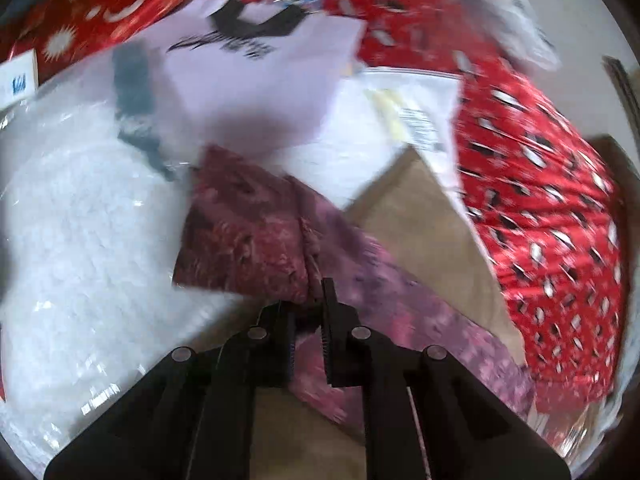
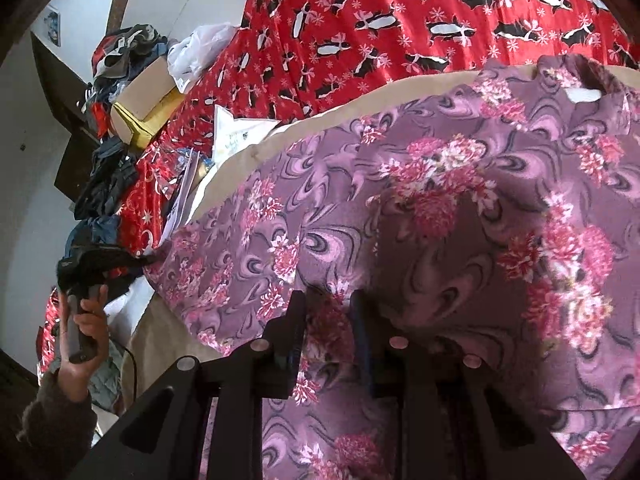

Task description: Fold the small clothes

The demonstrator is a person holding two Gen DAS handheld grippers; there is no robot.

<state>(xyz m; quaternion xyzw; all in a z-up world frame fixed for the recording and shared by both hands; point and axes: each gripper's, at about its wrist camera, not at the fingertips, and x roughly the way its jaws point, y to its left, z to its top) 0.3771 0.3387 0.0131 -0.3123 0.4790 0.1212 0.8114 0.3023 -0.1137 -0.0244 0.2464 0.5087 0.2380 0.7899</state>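
A purple garment with pink flowers (image 2: 420, 184) lies spread on a beige surface (image 2: 340, 112). My right gripper (image 2: 328, 316) is shut on a fold of it near its lower edge. My left gripper (image 1: 310, 308) is shut on another edge of the same floral garment (image 1: 256, 232), which hangs folded and shows a darker red side. In the right wrist view the left gripper (image 2: 100, 264) is at the far left, held by a hand at the garment's corner.
Red penguin-print cloth (image 2: 400, 20) covers the area behind. A cardboard box (image 2: 148, 92) and piles of dark clothes (image 2: 108, 184) sit at the left. In the left wrist view a white plastic bag (image 1: 80, 240), a white printed bag (image 1: 260, 72) and papers (image 1: 400, 120) lie around.
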